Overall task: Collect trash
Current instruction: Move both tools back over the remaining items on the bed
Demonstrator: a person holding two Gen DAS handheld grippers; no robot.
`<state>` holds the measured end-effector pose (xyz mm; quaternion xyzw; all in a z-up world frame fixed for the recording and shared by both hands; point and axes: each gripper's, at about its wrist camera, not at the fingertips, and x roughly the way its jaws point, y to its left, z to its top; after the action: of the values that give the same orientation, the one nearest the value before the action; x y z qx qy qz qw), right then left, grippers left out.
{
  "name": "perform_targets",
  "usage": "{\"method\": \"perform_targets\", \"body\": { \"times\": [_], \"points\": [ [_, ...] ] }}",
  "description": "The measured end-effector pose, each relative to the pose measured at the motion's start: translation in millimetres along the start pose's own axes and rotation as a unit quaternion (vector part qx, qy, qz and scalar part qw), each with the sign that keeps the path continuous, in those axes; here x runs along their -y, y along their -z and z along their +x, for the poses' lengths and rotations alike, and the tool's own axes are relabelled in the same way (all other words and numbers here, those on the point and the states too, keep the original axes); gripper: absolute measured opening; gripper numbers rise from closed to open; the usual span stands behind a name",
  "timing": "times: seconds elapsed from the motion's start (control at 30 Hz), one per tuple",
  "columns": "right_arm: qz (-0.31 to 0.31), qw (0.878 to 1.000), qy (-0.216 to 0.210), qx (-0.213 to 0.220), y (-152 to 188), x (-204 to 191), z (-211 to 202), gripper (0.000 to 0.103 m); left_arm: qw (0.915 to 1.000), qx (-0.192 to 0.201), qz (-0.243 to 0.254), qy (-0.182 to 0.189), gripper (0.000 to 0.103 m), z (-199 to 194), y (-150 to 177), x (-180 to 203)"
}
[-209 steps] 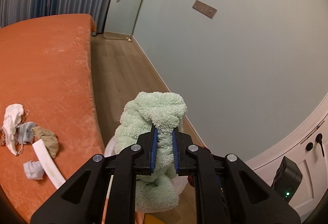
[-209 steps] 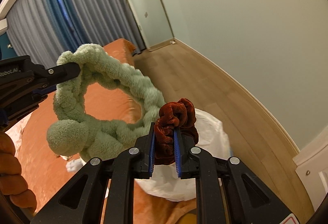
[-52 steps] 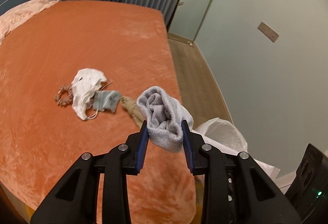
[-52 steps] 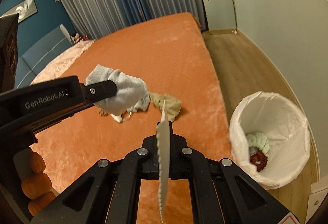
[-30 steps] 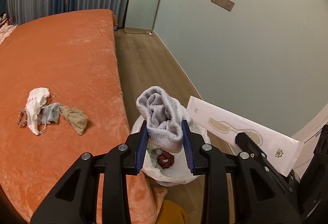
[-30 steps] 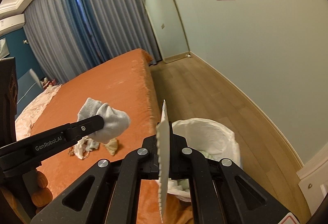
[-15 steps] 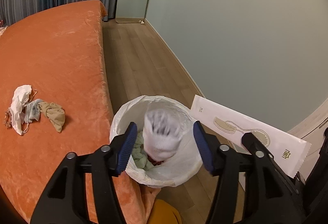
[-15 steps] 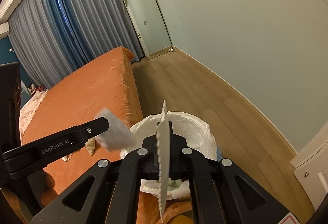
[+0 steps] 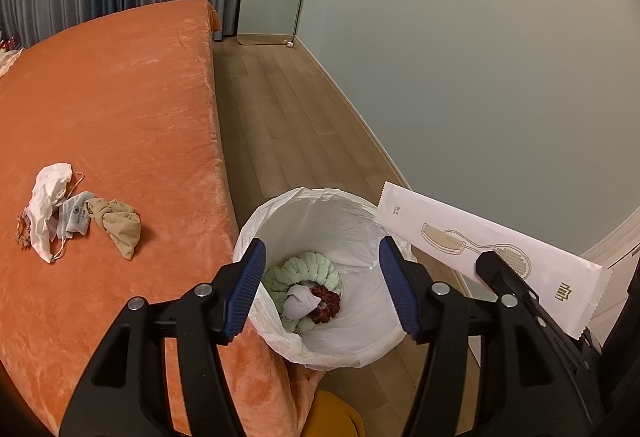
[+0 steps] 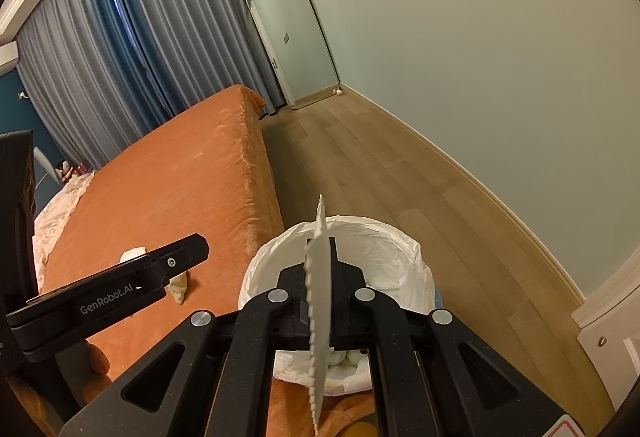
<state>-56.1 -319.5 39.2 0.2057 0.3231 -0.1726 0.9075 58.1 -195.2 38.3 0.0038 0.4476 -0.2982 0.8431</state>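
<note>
Left wrist view: 4 scraps are lying far left on the orange bed (image 9: 120,85). Left gripper (image 9: 322,289) is hanging spread wide over the lined bin (image 9: 280,221) — a grey sock (image 9: 300,301) is resting inside. Right gripper (image 10: 319,277) is pinching a white packet (image 9: 492,257) edge-on, just right of the bin.

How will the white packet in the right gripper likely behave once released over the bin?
The packet stands out flat and straight from the right gripper, so it is probably fairly stiff. It looks thin, likely light, and may flutter instead of dropping straight. Being long, it might lodge across the bin rim.
</note>
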Motion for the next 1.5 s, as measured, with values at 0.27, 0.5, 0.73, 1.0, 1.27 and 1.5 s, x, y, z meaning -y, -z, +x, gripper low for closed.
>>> {"method": "perform_targets", "body": {
  "times": [0.27,0.5,0.73,1.0,1.27,1.5],
  "points": [
    [-0.008,1.000,-0.002,-0.006,0,-7,8,0.007,0.9999,0.006,-0.012,-0.010,0.061,-5,-2,-15],
    [-0.016,1.000,-0.006,0.000,0,-19,8,0.032,0.9991,0.010,-0.034,-0.024,0.063,-10,-1,-38],
    [-0.026,1.000,-0.010,-0.004,4,-40,11,0.041,0.9973,0.014,-0.061,-0.039,0.063,-17,4,-70],
    [-0.047,0.999,-0.016,-0.011,8,-70,15,0.047,0.9952,0.024,-0.082,-0.047,0.063,-29,7,-97],
    [-0.071,0.997,-0.022,-0.015,12,-100,17,0.048,0.9927,0.033,-0.101,-0.058,0.063,-42,13,-124],
    [-0.090,0.995,-0.030,-0.026,18,-124,23,0.049,0.9895,0.039,-0.120,-0.071,0.063,-54,20,-154]
  ]
}}
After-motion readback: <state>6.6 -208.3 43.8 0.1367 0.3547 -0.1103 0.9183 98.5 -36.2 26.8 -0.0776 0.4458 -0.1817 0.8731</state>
